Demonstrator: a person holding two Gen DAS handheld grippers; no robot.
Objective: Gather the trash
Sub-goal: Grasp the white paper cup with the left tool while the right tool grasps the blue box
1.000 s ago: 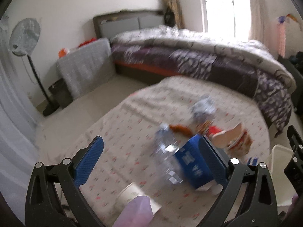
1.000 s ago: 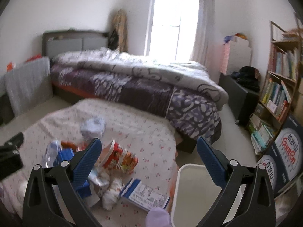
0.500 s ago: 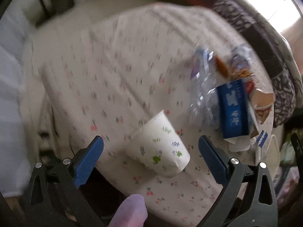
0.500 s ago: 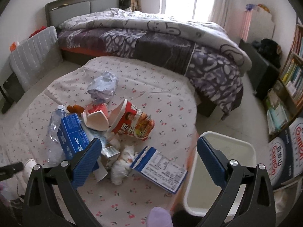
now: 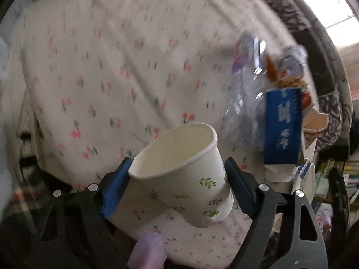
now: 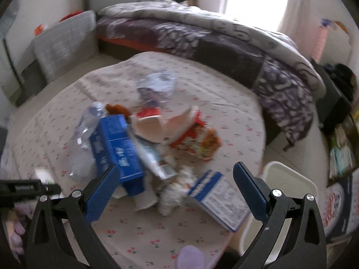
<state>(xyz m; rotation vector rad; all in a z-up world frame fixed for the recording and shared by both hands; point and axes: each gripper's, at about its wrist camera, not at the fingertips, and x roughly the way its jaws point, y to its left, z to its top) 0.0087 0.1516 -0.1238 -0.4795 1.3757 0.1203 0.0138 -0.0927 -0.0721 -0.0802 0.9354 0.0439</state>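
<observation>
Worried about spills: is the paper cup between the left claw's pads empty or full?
Empty: the paper cup lies tipped, its mouth open to the camera, showing only bare white inside.

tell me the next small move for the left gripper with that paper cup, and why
Probably finish closing on the paper cup. It lies on its side on the floral cloth, between the fingers of the left gripper, whose jaws have just been closing; the pads look at or near its sides, but a firm grip isn't clear. Once it is held, the white bin by the table edge is likely next.
</observation>
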